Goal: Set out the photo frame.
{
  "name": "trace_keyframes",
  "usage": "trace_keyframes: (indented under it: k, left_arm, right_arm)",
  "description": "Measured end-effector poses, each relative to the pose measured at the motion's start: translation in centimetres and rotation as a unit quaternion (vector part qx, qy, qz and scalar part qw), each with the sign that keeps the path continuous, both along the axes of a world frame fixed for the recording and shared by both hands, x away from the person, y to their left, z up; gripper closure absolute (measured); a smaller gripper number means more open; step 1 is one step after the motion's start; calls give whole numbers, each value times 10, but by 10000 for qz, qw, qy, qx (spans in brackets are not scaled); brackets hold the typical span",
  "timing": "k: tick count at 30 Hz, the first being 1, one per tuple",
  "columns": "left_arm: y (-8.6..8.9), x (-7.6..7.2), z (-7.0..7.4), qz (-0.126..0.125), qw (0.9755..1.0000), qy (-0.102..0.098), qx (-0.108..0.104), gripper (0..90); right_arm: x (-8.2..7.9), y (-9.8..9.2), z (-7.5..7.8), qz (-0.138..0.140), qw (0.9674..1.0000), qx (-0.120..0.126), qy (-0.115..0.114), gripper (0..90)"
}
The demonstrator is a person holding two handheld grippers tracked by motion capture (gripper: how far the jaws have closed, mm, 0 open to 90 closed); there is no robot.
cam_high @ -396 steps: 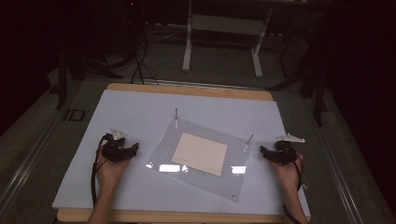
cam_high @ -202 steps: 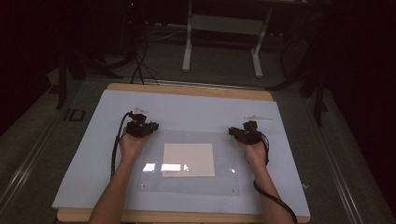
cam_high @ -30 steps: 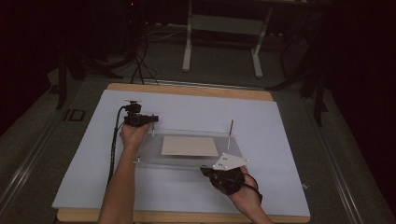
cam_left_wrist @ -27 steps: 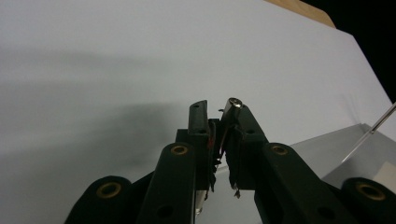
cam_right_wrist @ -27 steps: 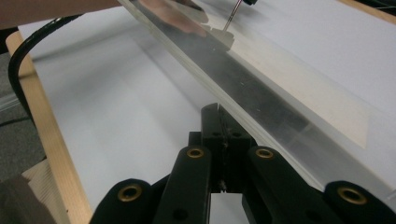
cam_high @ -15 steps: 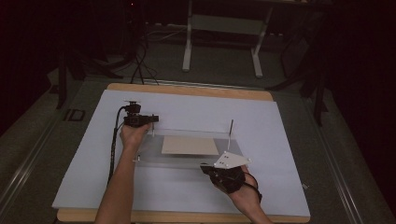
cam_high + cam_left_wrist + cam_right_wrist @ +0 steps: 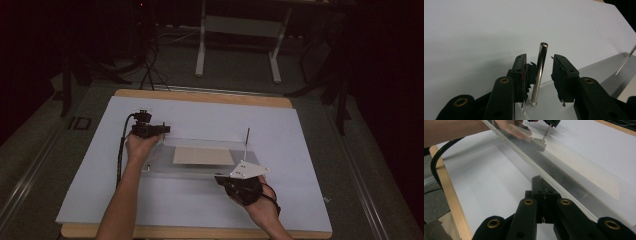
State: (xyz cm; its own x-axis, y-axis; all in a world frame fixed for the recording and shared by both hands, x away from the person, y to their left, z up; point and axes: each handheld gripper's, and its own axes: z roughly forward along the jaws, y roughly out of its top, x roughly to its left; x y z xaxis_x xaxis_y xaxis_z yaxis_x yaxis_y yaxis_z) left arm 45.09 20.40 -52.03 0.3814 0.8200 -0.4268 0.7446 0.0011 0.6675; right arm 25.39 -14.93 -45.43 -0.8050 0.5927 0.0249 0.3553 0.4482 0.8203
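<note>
At the clear plate's (image 7: 200,170) far-left corner, the left gripper (image 7: 541,72) jaws stand parted around an upright pin (image 7: 539,75). The right gripper (image 7: 543,192) jaws are clamped on the plate's near edge.

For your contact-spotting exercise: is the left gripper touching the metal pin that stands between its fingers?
Cannot tell. In the left gripper view the metal pin stands between the left gripper's open fingers, clear of one finger but right against the other's pad.

Dim high view, dark surroundings; gripper views brighter, foreground slightly blurred.

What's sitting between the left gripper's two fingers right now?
A shiny metal pin stands upright between the open left gripper's fingers, seen in the left gripper view.
</note>
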Motion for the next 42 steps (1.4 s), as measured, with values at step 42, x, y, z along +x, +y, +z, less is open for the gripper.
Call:
trace_keyframes:
  k: [42]
  left_arm:
    - [23,-66,38,-608,9916,-1066,417,607]
  right_arm:
    - [13,0,17,-109,9998,167,-63,900]
